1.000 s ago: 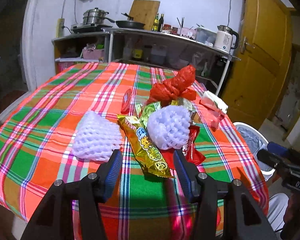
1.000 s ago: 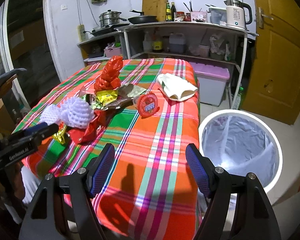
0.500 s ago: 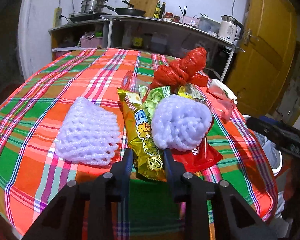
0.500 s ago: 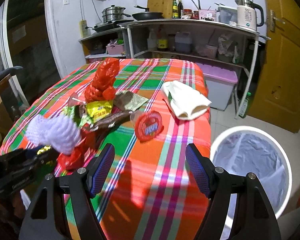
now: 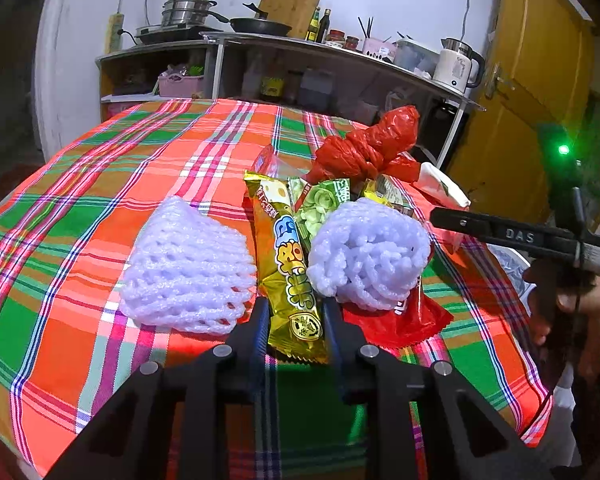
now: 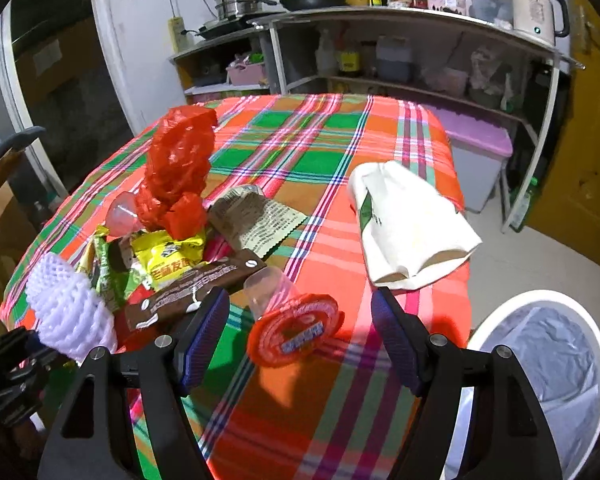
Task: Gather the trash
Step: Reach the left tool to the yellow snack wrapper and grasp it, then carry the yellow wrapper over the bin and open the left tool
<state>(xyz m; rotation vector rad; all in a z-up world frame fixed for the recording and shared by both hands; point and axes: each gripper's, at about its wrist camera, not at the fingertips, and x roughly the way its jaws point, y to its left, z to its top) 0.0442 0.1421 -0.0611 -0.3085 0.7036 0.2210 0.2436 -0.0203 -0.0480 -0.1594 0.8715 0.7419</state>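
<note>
Closing around the near end of the gold snack wrapper [image 5: 288, 276]: left hand-held gripper [image 5: 296, 320], wrapper between the pads. Spread wide over the orange-lidded cup [image 6: 292, 330]: right hand-held gripper [image 6: 300, 340]. Farther on the plaid tabletop [image 5: 100, 184], foam nets, wrappers, red bag [image 5: 372, 146]. Off the right edge, white bin [image 6: 548, 360].

Both wrist views look steeply down, close over the same trash pile [image 5: 332, 216] on the table [image 6: 300, 148].

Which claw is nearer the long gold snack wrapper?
Left. The left claw is closing around the gold snack wrapper; the right claw straddles an orange-lidded plastic cup.
</note>
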